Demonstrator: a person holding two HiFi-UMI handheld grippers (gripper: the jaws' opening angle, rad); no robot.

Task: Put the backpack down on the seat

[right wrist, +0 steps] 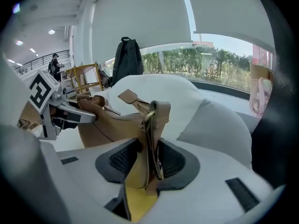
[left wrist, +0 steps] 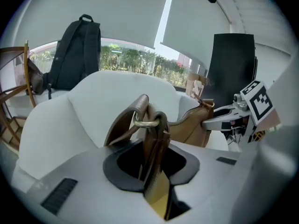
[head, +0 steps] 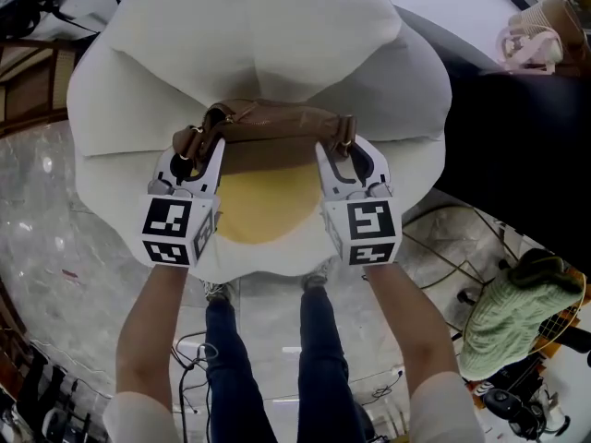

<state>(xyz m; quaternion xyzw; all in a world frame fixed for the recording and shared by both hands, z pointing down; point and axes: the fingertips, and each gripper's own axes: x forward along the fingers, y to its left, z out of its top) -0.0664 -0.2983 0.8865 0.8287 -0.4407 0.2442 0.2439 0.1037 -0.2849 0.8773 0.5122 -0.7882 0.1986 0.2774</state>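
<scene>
A tan leather bag [head: 277,123] hangs stretched between my two grippers over a white petal-shaped seat [head: 259,35] with a yellow middle cushion [head: 268,201]. My left gripper [head: 205,144] is shut on the bag's left strap end [left wrist: 152,134] by its brass ring. At the other end, my right gripper [head: 336,151] is shut on the right strap end [right wrist: 152,125]. The bag's body [right wrist: 105,122] shows between them, zip upward. Whether its bottom touches the seat is hidden. A black backpack [left wrist: 74,50] stands behind the seat, also seen in the right gripper view [right wrist: 126,55].
A wooden chair [left wrist: 14,97] stands left of the seat. A black panel [left wrist: 231,64] and a pale bag [head: 531,44] lie to the right. Cables [head: 443,257] and a green knitted thing [head: 508,307] are on the floor at right. The person's legs [head: 277,358] stand close to the seat's front.
</scene>
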